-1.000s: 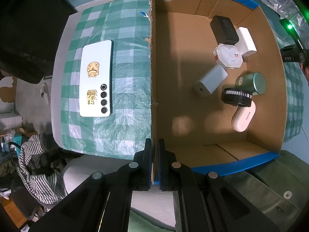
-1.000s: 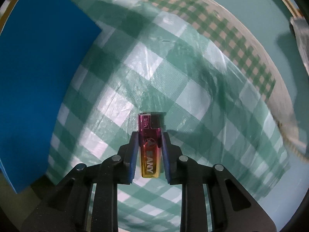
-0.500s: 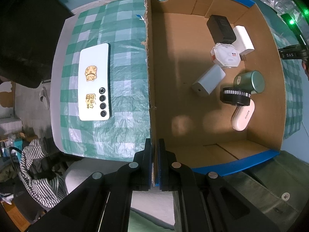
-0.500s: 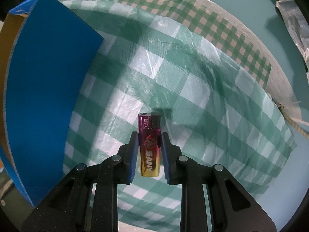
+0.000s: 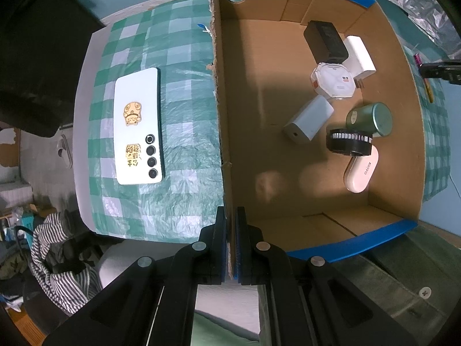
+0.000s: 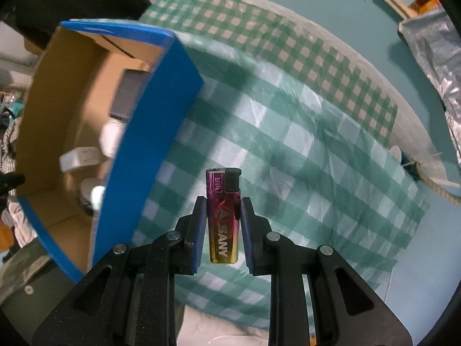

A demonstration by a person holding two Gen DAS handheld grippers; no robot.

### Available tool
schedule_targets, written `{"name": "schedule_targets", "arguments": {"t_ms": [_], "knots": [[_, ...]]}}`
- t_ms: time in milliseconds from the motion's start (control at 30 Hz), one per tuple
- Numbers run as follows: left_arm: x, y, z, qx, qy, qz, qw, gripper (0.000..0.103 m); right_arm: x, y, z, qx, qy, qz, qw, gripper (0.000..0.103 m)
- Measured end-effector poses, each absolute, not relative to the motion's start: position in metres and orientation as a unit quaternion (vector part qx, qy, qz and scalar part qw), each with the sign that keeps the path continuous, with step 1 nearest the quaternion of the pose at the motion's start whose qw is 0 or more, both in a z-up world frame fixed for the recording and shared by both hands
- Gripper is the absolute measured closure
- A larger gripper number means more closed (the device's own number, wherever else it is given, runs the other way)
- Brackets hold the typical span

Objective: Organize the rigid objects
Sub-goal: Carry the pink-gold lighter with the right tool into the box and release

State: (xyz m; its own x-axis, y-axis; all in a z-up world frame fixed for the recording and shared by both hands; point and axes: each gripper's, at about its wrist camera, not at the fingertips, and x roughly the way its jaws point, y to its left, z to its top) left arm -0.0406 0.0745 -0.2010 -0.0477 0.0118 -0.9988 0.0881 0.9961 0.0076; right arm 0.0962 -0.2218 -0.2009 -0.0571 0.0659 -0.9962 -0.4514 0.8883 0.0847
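We see an open cardboard box (image 5: 317,216) filling the right half of the left wrist view, brown corrugated inside with blue outer faces; in it, toward the right wall, lie a black rectangular block (image 5: 325,41), a white block (image 5: 360,54) beside it, a white octagonal case (image 5: 334,80), a pale grey-blue adapter (image 5: 309,119), a green metallic can (image 5: 371,118) on its side, a black ribbed ring (image 5: 350,141) and a cream oval case (image 5: 361,170). The left tongs (image 5: 230,245) are clamped together on the box's ragged left wall at the lower centre of that view. Left of the box, a white phone (image 5: 138,127) with gold stickers lies flat, camera lenses up, on the green-and-white checked plastic cloth (image 5: 184,121) that covers the tabletop. In the right wrist view, the right tongs (image 6: 223,225) are clamped on a glossy lighter (image 6: 223,216), purple shading to gold, in the lower centre of the frame; its long axis runs up the frame along the fingers, black cap end away from us, above the crinkled cloth and to the right of the box's blue outer wall.
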Motion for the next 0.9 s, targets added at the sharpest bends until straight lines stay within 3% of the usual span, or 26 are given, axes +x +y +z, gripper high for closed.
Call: {"name": "schedule_targets", "arguments": {"t_ms": [367,900], "knots": [[-0.040,0.075,-0.199,0.038,0.721,-0.035,0.691,0.099,0.082,-0.159,-0.149,-0.156,0.666,0.253,0.684,0.081],[-0.038,0.076,-0.197,0.042,0.717,-0.037,0.694,0.099,0.073,-0.084,-0.177,-0.192,0.669,0.283,0.660,0.081]]}}
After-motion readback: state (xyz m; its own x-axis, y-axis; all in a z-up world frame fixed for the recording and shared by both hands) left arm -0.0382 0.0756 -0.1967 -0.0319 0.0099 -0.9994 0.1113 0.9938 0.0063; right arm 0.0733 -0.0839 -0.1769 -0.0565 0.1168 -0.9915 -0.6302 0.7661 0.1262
